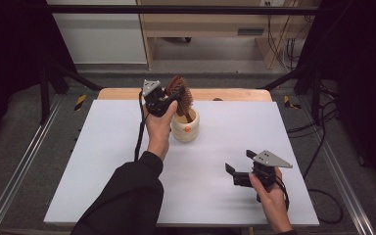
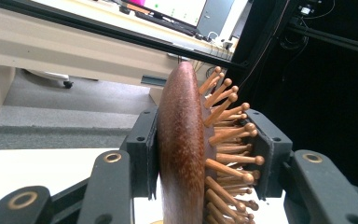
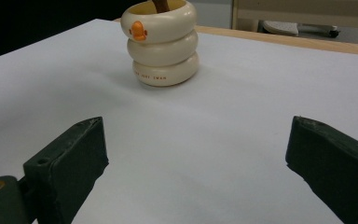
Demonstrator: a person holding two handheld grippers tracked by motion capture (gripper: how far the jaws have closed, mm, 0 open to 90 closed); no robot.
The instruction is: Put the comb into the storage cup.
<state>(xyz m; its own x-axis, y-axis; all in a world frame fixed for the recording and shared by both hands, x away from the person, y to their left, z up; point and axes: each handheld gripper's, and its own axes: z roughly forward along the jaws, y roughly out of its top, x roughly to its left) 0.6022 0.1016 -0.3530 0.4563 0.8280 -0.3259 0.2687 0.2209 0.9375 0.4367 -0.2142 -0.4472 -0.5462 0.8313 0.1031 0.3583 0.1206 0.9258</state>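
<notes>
Our left hand-held gripper (image 1: 169, 100) clamps the hairbrush (image 2: 186, 154) in the cream holder (image 1: 185, 126) near the counter's (image 1: 127, 147) far edge; tugging sideways could topple it. Our right hand-held gripper (image 1: 239, 169) stands apart.

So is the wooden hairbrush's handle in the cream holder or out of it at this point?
In. The hairbrush stands with its handle down inside the cream holder, while the left gripper clamps the brush head; the right gripper view shows the handle entering the holder's mouth.
</notes>
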